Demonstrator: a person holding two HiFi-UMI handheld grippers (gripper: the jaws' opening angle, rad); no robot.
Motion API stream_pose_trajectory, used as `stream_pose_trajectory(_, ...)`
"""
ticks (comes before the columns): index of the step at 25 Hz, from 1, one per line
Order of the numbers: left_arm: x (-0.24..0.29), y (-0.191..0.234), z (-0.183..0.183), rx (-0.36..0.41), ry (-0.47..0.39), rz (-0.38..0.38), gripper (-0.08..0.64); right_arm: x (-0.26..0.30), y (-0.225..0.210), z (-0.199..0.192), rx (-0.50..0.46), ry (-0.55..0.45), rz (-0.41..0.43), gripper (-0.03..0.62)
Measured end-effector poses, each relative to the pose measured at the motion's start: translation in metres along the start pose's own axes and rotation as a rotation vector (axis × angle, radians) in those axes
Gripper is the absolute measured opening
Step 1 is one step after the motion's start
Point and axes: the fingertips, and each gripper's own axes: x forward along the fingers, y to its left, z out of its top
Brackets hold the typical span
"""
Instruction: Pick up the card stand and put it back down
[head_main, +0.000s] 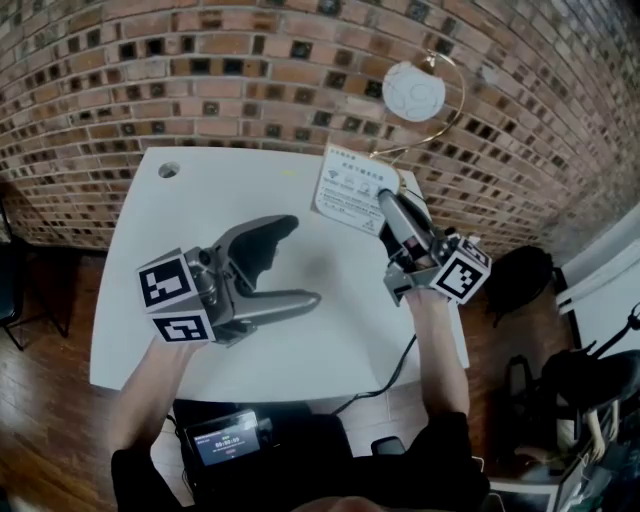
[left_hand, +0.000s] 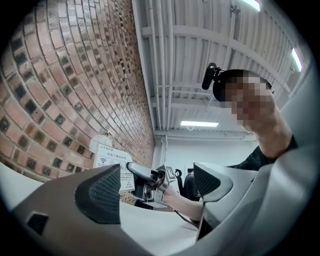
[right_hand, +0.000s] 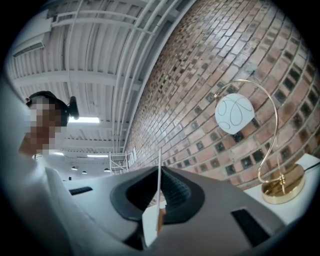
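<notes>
The card stand (head_main: 350, 188) is a white printed sign at the back right of the white table (head_main: 200, 340). My right gripper (head_main: 388, 207) is shut on its right edge. In the right gripper view the stand (right_hand: 159, 172) shows edge-on as a thin white sheet pinched between the two dark pads. I cannot tell whether its base touches the table. My left gripper (head_main: 292, 265) lies low over the table's left middle, jaws wide open with nothing between them. Through its open jaws in the left gripper view (left_hand: 157, 187) I see the card stand (left_hand: 114, 167) and the right gripper (left_hand: 146, 176).
A lamp with a gold arc and white globe (head_main: 413, 92) stands just behind the card stand, its brass base (right_hand: 282, 186) on the table at the right. A brick wall (head_main: 250, 70) backs the table. A round cable hole (head_main: 168, 170) sits at the back left. A black cable (head_main: 385, 380) hangs off the front edge.
</notes>
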Motion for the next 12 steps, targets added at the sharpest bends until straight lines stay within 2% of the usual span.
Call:
stream_pose_trajectory(4,0.0,0.022,-0.009,-0.022,0.005,-0.001,0.451,0.008,-0.024,0.004,-0.017,-0.008,0.006,0.023)
stream_pose_trajectory(12,-0.015,0.063,-0.027,-0.097,-0.034,0.064,0.451,0.04,-0.084,-0.003,-0.075,0.011,0.021,0.023)
